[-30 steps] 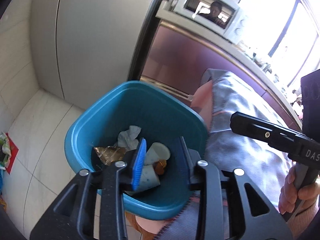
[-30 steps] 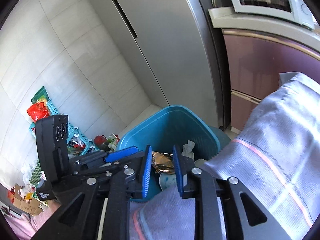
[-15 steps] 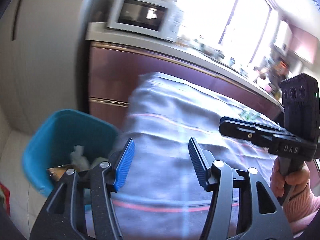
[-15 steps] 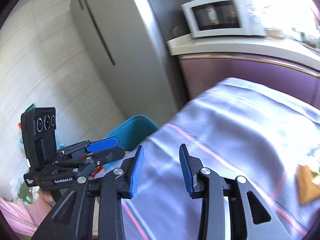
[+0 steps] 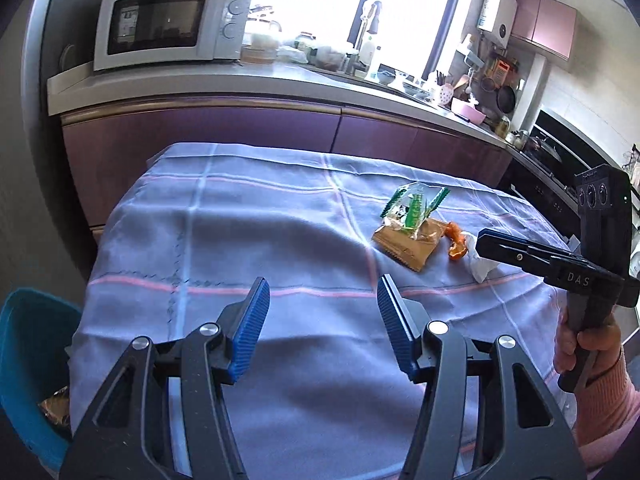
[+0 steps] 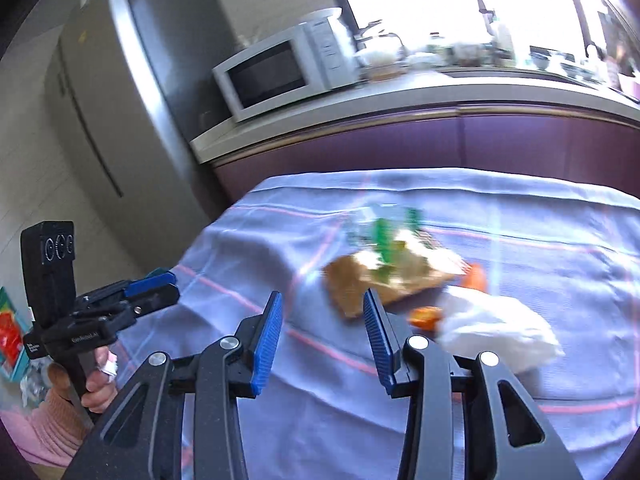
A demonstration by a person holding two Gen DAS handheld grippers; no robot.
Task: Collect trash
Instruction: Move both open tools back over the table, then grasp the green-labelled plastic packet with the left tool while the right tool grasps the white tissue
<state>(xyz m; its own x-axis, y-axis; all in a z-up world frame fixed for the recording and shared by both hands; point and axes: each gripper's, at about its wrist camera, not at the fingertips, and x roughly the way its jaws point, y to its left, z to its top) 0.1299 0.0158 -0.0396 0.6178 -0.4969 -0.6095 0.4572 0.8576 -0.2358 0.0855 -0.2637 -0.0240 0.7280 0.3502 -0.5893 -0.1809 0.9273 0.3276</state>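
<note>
Now both grippers are hanging empty over the tablecloth [image 5: 248,216]; left gripper [image 5: 323,320] spread; right gripper [image 6: 322,330] just been opening; wrappers [image 5: 412,228] lying at 1 o'clock.

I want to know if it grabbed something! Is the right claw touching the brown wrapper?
Apart. In the right wrist view the right claw is open and empty, with bare cloth between its fingers and the brown wrapper.

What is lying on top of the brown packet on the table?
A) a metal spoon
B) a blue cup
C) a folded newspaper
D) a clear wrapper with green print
D: a clear wrapper with green print rests on the far end of the brown packet, with orange peel and a white tissue beside them on the tablecloth.
</note>
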